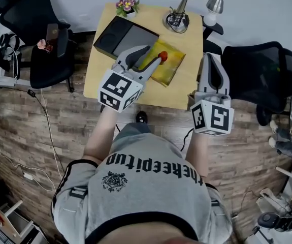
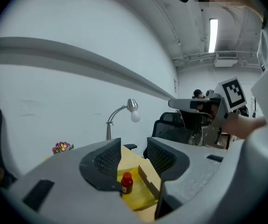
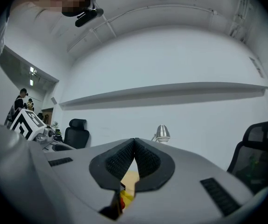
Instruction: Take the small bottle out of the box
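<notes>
Reach is judged in hand: the released, empty left gripper (image 2: 134, 156) is aimed at the small red-capped bottle (image 2: 127, 183) in the yellow cardboard box (image 2: 147, 196); advance and closure are required.

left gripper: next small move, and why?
Probably ease the left gripper forward and slightly down until its jaws straddle the small bottle, then close. Its jaws stand apart with nothing gripped, and the red-capped bottle stands upright in the yellow box just ahead of them. The right gripper has its jaws together and empty.
</notes>
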Demonstrator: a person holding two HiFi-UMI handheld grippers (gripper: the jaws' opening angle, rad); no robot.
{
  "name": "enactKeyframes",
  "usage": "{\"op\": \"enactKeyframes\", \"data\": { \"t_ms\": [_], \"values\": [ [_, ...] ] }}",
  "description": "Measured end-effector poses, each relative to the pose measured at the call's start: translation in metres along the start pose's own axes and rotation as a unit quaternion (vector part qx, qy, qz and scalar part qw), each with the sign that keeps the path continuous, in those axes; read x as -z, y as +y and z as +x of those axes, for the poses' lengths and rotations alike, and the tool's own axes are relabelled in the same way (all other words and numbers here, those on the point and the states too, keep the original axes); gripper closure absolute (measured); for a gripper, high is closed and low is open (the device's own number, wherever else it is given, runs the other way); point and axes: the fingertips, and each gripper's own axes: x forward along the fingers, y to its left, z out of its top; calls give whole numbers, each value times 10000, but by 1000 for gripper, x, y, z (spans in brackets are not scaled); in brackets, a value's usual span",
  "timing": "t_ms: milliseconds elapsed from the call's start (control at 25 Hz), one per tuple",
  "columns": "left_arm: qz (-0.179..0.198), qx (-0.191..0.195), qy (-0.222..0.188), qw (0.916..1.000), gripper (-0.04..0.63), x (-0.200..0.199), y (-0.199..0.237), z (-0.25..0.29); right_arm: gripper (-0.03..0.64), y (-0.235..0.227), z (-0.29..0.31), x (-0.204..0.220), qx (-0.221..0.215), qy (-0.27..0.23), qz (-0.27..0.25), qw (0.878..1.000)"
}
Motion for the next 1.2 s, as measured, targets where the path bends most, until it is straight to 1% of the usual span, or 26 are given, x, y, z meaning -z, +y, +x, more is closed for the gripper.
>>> {"op": "enactKeyframes", "data": {
  "t_ms": [120, 240, 360, 560, 720, 840, 1040, 1120, 1200],
  "values": [
    [28, 324, 331, 9989, 396, 21, -1, 14, 615, -4, 4, 7, 65, 80, 16, 9999],
    [95, 547, 748, 9957, 367, 46, -2, 27, 615, -8, 7, 14, 140, 163, 33, 9998],
    [232, 699, 1162, 9905, 344, 71, 1, 41, 615, -14, 9, 20, 216, 238, 40, 9995],
    [400, 951, 1651, 9809, 324, 103, 4, 61, 615, -20, 10, 29, 328, 353, 40, 9988],
    [671, 1118, 2032, 9704, 316, 124, 8, 78, 615, -25, 10, 35, 438, 455, 57, 9980],
    [899, 1285, 2308, 9603, 316, 146, 8, 92, 615, -30, 10, 42, 530, 547, 81, 9971],
    [1175, 1472, 2651, 9456, 316, 169, 14, 111, 615, -35, 13, 53, 616, 656, 88, 9959],
    [1335, 1545, 2793, 9382, 316, 177, 16, 118, 615, -38, 14, 56, 653, 697, 100, 9954],
    [1532, 1646, 2949, 9287, 316, 184, 17, 124, 615, -41, 14, 60, 702, 741, 114, 9947]
  ]
}}
